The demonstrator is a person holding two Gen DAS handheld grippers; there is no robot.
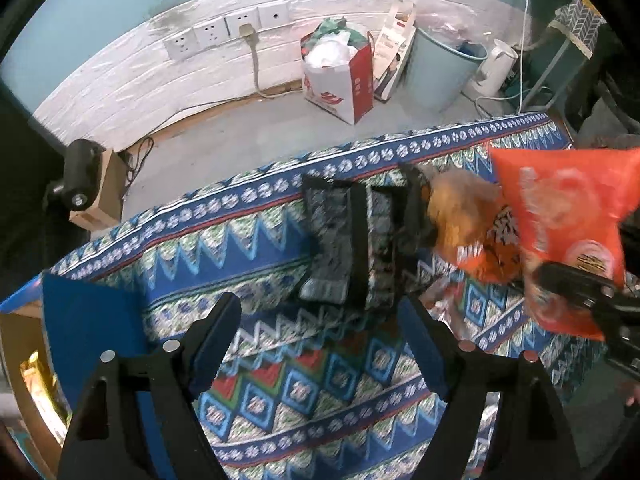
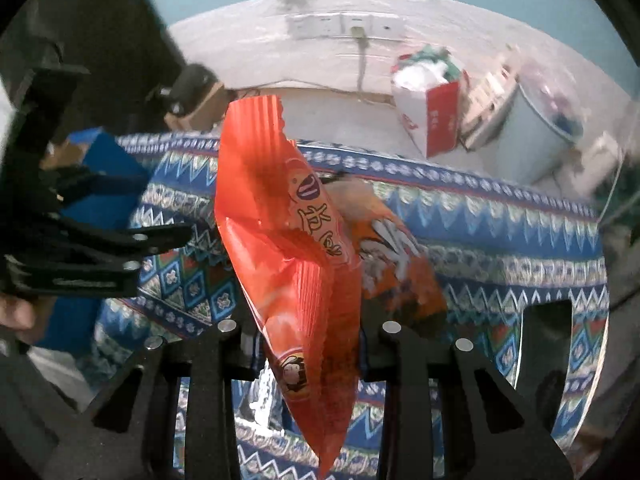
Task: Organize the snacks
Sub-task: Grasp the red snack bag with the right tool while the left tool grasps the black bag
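A red snack bag hangs above the patterned tablecloth, and my right gripper is shut on its lower part. The left wrist view has that bag at the right with the right gripper on it. Behind it an orange snack bag lies on the cloth. My left gripper is open with nothing between its fingers, just short of a dark patterned pouch with black straps. A blue box stands at the left, with packets inside it.
The table's far edge drops to a grey floor. Against the wall stand a red and white paper bag, a pale bin and a white kettle. A cardboard box with a black device stands on the floor at the left.
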